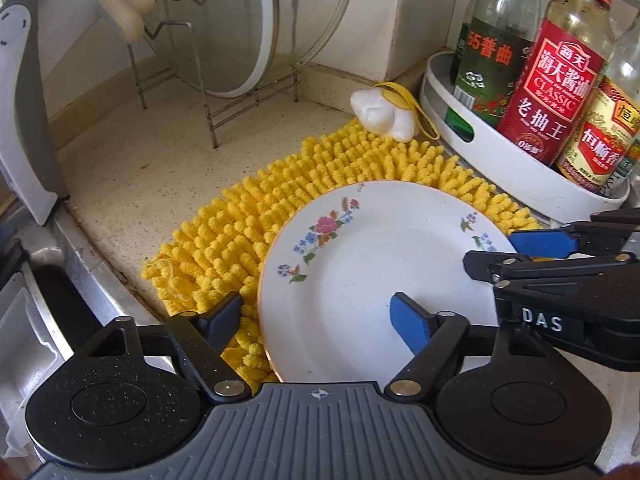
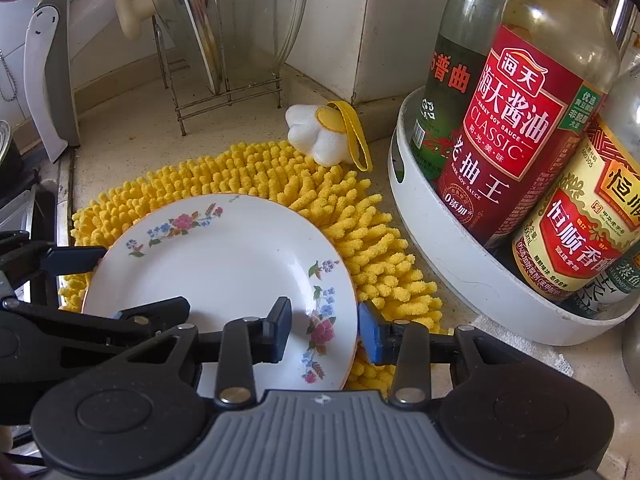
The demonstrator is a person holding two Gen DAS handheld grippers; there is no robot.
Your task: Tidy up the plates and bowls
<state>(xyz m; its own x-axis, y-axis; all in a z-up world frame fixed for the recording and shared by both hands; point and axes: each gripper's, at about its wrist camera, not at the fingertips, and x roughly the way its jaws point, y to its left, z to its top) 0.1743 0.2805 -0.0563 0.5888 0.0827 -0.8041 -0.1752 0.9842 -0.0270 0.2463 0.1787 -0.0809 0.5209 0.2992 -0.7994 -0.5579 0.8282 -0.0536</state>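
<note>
A white plate with flower prints (image 1: 372,264) lies on a yellow chenille mat (image 1: 248,236); it also shows in the right wrist view (image 2: 224,264). My left gripper (image 1: 320,312) is open and straddles the plate's left rim, one finger on the mat, the blue-padded one over the plate. My right gripper (image 2: 326,330) is open and straddles the plate's right rim. Each gripper shows in the other's view, the right one (image 1: 520,256) and the left one (image 2: 100,280). Neither is clamped on the plate.
A wire rack (image 1: 224,92) with glass lids (image 1: 236,28) stands at the back. A white tray (image 1: 500,160) of sauce bottles (image 1: 556,76) stands at the right. A white and yellow sponge (image 1: 384,114) lies behind the mat. A sink edge (image 1: 80,264) runs at the left.
</note>
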